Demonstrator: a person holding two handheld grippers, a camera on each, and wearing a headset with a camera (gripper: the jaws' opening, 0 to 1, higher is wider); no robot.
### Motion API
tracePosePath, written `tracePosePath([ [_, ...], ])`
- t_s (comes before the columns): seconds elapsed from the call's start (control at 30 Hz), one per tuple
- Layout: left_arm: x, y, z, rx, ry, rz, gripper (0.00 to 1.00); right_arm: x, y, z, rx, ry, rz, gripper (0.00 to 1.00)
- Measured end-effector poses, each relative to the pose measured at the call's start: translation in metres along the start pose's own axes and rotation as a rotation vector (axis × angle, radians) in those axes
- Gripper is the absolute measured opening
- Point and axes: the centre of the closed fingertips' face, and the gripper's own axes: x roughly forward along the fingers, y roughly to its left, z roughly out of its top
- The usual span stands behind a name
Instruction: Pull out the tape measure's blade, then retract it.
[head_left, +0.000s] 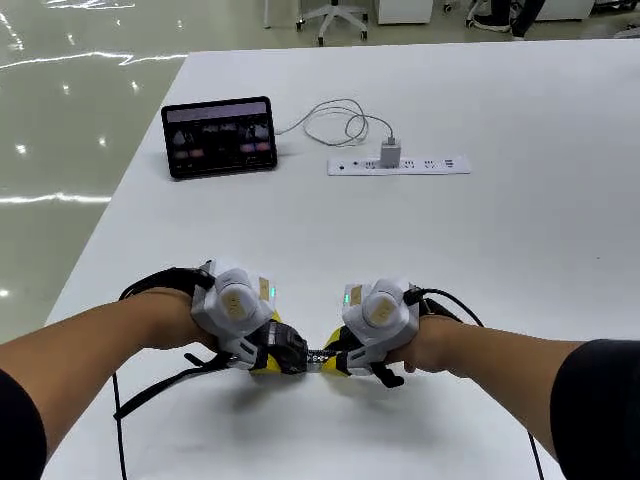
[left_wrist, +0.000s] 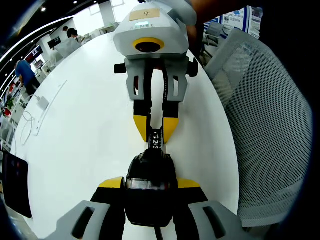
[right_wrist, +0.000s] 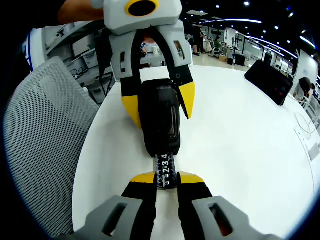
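A black tape measure (head_left: 287, 350) lies low over the white table near its front edge. My left gripper (left_wrist: 150, 184) is shut on the tape measure's case (left_wrist: 151, 186). Facing it, my right gripper (right_wrist: 166, 179) is shut on the tip of the blade (right_wrist: 164, 170). Only a short length of blade (left_wrist: 155, 139) is out, with numbers 2, 3, 4 showing. In the head view the left gripper (head_left: 268, 352) and the right gripper (head_left: 334, 358) almost meet, a few centimetres of blade (head_left: 316, 356) between them.
A dark tablet (head_left: 219, 135) stands at the table's far left. A white power strip (head_left: 398, 165) with a charger and a coiled cable (head_left: 340, 120) lies behind the middle. A grey mesh chair (left_wrist: 270, 125) is at the table's near edge.
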Motion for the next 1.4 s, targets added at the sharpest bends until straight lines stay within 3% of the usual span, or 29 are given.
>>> tracePosePath([
  [1.4,0.0,-0.001,0.0,-0.008,-0.003,0.001,0.33,-0.021,-0.003,-0.021,0.004,0.03,-0.009,0.11],
])
